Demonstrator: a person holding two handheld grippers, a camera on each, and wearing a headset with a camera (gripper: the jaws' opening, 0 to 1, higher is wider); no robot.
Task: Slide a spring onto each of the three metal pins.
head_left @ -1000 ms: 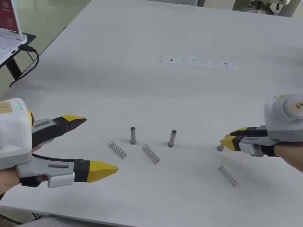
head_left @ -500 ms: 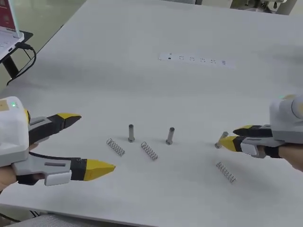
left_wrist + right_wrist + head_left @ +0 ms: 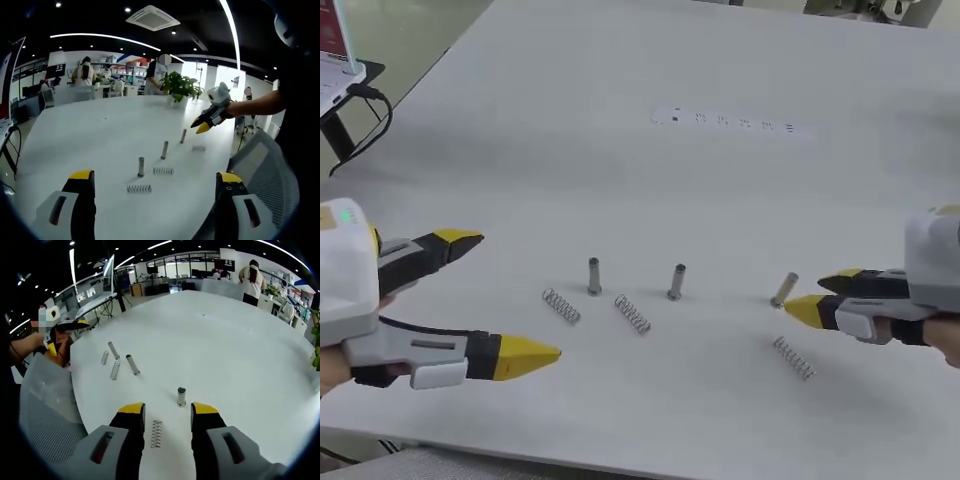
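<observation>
On the white surface (image 3: pixel 740 200), three pins are stood in a row: the left pin (image 3: pixel 594 276), the middle pin (image 3: pixel 677 282) and the right pin (image 3: pixel 784 290). A spring is laid just near of each: the left spring (image 3: pixel 561 306), the middle spring (image 3: pixel 633 314) and the right spring (image 3: pixel 793 357). None has been threaded yet.

The right gripper (image 3: pixel 822 291) is held partly spread and empty, its tips just right of the right pin. In the right gripper view that pin is seen just beyond the tips, and the right spring lies on the surface between the jaws. The left gripper (image 3: pixel 498 295) is held wide apart and empty, left of the row.

The step in hand is judged to be the pickup of the right spring. It should be pinched lightly across its coils close to one end, so that the bore is left clear and the coils are not crushed. It should then be turned upright, centred over the pin top and lowered straight. The pin could be tipped by a sideways knock, so the jaws should be kept off it.
</observation>
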